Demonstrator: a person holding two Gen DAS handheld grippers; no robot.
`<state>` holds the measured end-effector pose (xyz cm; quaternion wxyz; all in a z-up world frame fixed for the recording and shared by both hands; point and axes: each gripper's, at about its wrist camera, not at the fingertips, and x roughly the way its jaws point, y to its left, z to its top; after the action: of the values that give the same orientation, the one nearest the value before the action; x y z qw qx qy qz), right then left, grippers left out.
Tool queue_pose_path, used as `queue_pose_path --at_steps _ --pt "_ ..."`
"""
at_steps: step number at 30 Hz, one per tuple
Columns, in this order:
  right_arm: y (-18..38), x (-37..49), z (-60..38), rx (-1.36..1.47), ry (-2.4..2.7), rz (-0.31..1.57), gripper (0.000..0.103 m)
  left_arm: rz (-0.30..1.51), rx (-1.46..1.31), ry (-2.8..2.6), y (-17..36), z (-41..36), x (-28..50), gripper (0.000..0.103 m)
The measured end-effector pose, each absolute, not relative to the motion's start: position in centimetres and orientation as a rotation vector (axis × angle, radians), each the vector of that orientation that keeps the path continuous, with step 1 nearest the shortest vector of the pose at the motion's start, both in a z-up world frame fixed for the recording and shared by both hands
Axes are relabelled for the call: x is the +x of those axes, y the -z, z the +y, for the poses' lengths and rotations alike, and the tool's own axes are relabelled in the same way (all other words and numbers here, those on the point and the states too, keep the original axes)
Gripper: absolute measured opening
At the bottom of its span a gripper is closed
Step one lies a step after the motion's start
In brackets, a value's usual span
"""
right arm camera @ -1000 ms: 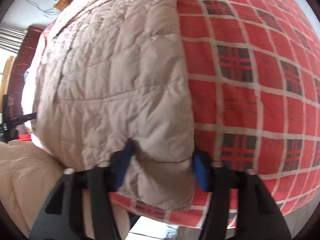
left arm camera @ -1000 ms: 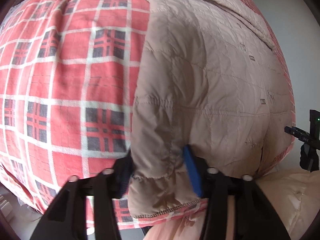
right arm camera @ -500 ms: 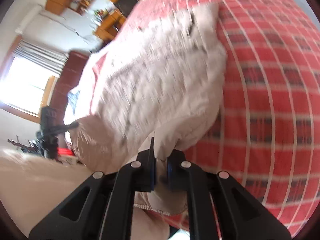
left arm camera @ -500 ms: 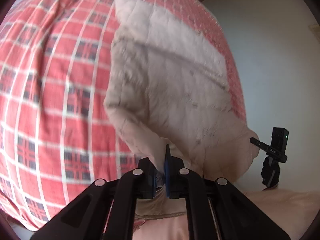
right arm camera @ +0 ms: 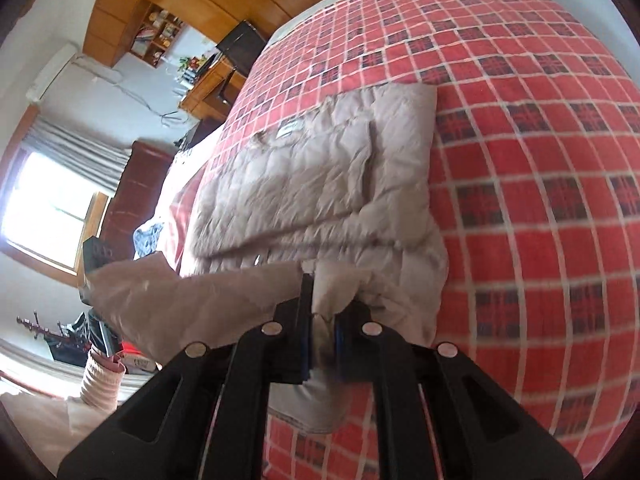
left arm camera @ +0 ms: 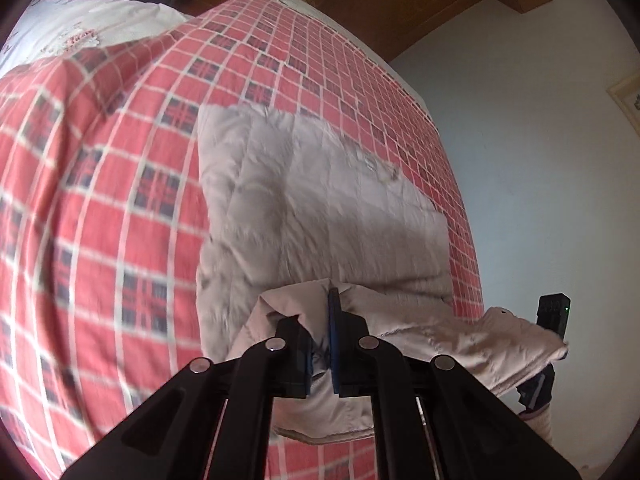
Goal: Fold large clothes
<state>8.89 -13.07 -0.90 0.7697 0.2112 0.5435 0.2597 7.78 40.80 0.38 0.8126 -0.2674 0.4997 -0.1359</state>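
A beige quilted jacket (left arm camera: 304, 208) lies on a red plaid bedspread (left arm camera: 100, 200), its near hem raised off the bed. My left gripper (left arm camera: 322, 344) is shut on the left corner of that hem. In the right wrist view the same jacket (right arm camera: 320, 184) spreads ahead, and my right gripper (right arm camera: 322, 332) is shut on the right corner of the hem. The lifted edge stretches taut between the two grippers above the bed. The far part of the jacket stays flat on the bedspread (right arm camera: 540, 160).
A pale wall (left arm camera: 540, 160) runs along one side of the bed. Wooden cabinets (right arm camera: 168, 4), a desk (right arm camera: 208, 88) and a bright window (right arm camera: 44, 216) fill the other side. White bedding (left arm camera: 80, 28) lies at the bed's far end.
Both grippers closed on the jacket's near hem, then lifted and drew back, raising the hem off the bed. More of the room now shows in both views.
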Motion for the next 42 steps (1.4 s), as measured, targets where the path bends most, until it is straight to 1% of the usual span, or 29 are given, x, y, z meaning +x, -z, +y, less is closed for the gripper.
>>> queue_pose_path --at_steps 9,12,13,14,15,17,19,20,21,22,23,25,27,29,31,33,35,37,39,42 --pt "5.1 14.8 -14.0 0.577 -0.506 1.251 0.008 1.126 -0.588 0.231 3.0 41.3 14.2 0.007" --pt "6.3 16.3 -14.5 0.643 -0.501 1.280 0.012 1.152 -0.651 0.267 3.6 42.0 15.8 0.009" --pt "6.6 16.7 -15.1 0.701 -0.503 1.288 0.016 1.159 -0.698 0.283 3.7 42.5 16.2 0.011" --pt "6.8 16.9 -15.5 0.748 -0.517 1.289 0.023 1.164 -0.744 0.303 3.6 43.0 16.4 0.011" --pt "6.8 17.2 -16.1 0.806 -0.543 1.280 0.026 1.163 -0.781 0.323 3.5 43.5 16.6 0.013" --pt "6.4 17.5 -17.0 0.848 -0.558 1.259 0.038 1.153 -0.838 0.373 2.8 44.3 16.5 0.018" --pt "5.7 17.6 -17.6 0.851 -0.567 1.244 0.042 1.132 -0.865 0.424 1.7 44.9 16.2 0.023" --pt "5.3 17.6 -17.9 0.851 -0.568 1.237 0.047 1.121 -0.877 0.448 1.2 45.0 16.0 0.025" --pt "5.0 17.6 -18.1 0.842 -0.560 1.228 0.051 1.111 -0.894 0.467 0.9 45.2 15.8 0.028" --pt "4.5 17.5 -18.4 0.819 -0.537 1.213 0.067 1.104 -0.919 0.486 0.7 45.6 15.6 0.032" --pt "4.1 17.4 -18.7 0.797 -0.512 1.192 0.081 1.100 -0.946 0.495 0.7 46.0 15.3 0.033" --pt "3.4 17.1 -19.3 0.799 -0.502 1.158 0.082 1.076 -0.973 0.458 0.8 47.0 14.8 0.037" --pt "3.2 16.9 -19.5 0.796 -0.492 1.152 0.082 1.054 -0.972 0.397 0.7 48.1 14.3 0.038" --pt "3.1 16.7 -19.1 0.738 -0.471 1.162 0.082 1.023 -0.980 0.354 0.6 49.1 13.6 0.038" --pt "3.1 16.7 -18.3 0.669 -0.456 1.178 0.082 1.030 -0.943 0.327 0.7 48.9 13.6 0.040" --pt "3.2 16.8 -17.2 0.616 -0.451 1.184 0.082 1.054 -0.838 0.284 0.5 47.7 14.0 0.041" --pt "3.6 17.2 -15.8 0.583 -0.455 1.194 0.082 1.075 -0.701 0.248 0.4 45.9 14.5 0.044" --pt "4.3 18.0 -14.5 0.530 -0.444 1.212 0.082 1.074 -0.561 0.218 0.4 44.0 15.2 0.050" --pt "4.9 18.6 -13.2 0.451 -0.404 1.229 0.082 1.061 -0.438 0.180 0.6 42.5 16.0 0.054" --pt "6.2 19.6 -11.9 0.440 -0.401 1.252 0.082 1.051 -0.264 0.127 1.1 40.3 17.6 0.057"
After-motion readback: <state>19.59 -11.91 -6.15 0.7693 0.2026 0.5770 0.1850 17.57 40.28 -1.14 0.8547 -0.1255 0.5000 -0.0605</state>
